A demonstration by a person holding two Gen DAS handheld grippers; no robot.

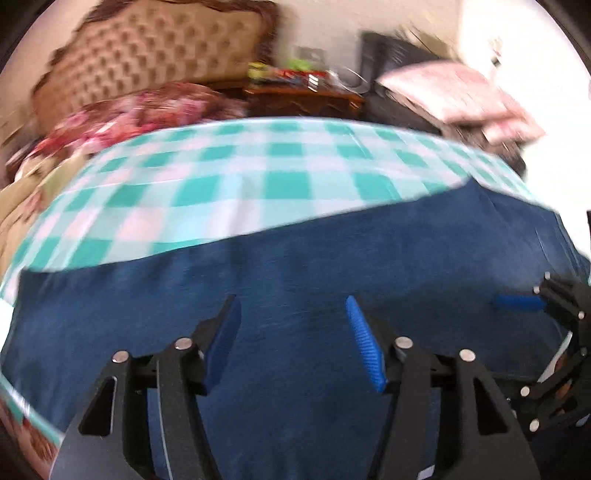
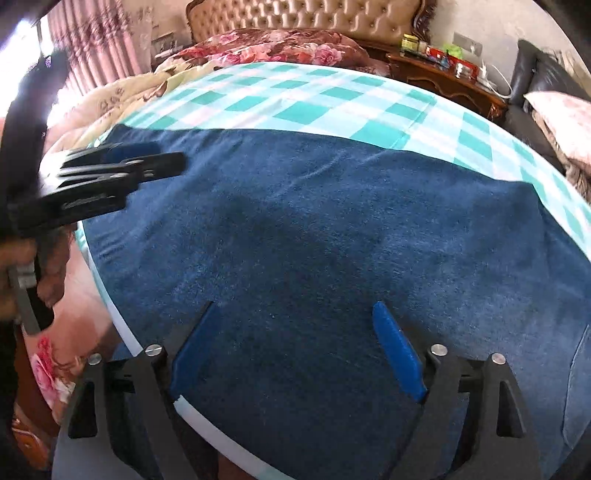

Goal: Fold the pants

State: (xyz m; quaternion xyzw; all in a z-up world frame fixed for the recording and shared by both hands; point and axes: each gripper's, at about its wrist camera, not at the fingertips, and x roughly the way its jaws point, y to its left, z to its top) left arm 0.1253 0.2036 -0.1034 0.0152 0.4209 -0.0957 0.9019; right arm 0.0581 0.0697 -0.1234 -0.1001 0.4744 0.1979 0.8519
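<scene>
Dark blue pants (image 1: 295,266) lie flat on a teal-and-white checked cloth (image 1: 229,162) over a table. In the right wrist view the pants (image 2: 314,229) fill the middle. My left gripper (image 1: 291,306) is open and empty, just above the pants near their front edge. My right gripper (image 2: 293,310) is open and empty, low over the pants. The right gripper shows at the right edge of the left wrist view (image 1: 524,302). The left gripper shows at the left of the right wrist view (image 2: 147,158), over the pants' left end.
A bed with a tufted headboard (image 2: 306,16) and floral bedding (image 2: 273,46) stands behind the table. A wooden nightstand (image 2: 443,79) holds small items. A dark chair with a pink pillow (image 2: 561,118) is at right. The table's edge (image 2: 107,295) drops off at left.
</scene>
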